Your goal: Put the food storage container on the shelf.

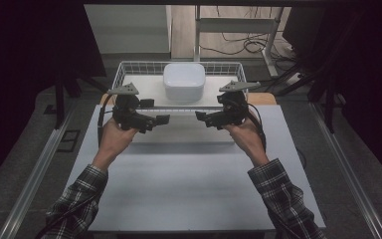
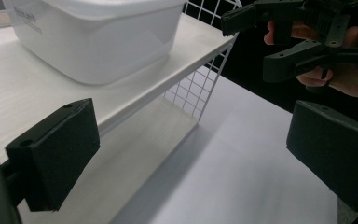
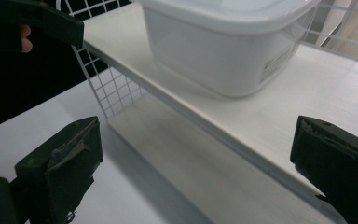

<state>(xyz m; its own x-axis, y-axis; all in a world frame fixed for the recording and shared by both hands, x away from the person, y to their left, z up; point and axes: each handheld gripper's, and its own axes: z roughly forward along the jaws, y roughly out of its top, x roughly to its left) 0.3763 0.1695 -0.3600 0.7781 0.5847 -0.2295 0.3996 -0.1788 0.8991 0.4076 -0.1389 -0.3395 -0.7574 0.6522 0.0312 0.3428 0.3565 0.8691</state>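
A white lidded container (image 1: 184, 81) stands on the top board of a white wire-sided shelf (image 1: 144, 87) at the far end of the table. My left gripper (image 1: 155, 111) hovers in front of the shelf's left part, open and empty. My right gripper (image 1: 206, 110) hovers in front of its right part, also open and empty. The two point inward toward each other. In the left gripper view the container (image 2: 98, 42) sits up left on the shelf board (image 2: 37, 107), beyond my wide-apart jaws, with the right gripper (image 2: 279, 42) at top right. In the right gripper view the container (image 3: 223, 42) is ahead, above the board (image 3: 270, 116).
The white table (image 1: 189, 189) stretches toward the person under plaid-sleeved forearms. A lower shelf board (image 2: 135, 163) lies under the top one, with a wire grid side panel (image 2: 191, 93). Dark floor, metal rails and cables surround the table.
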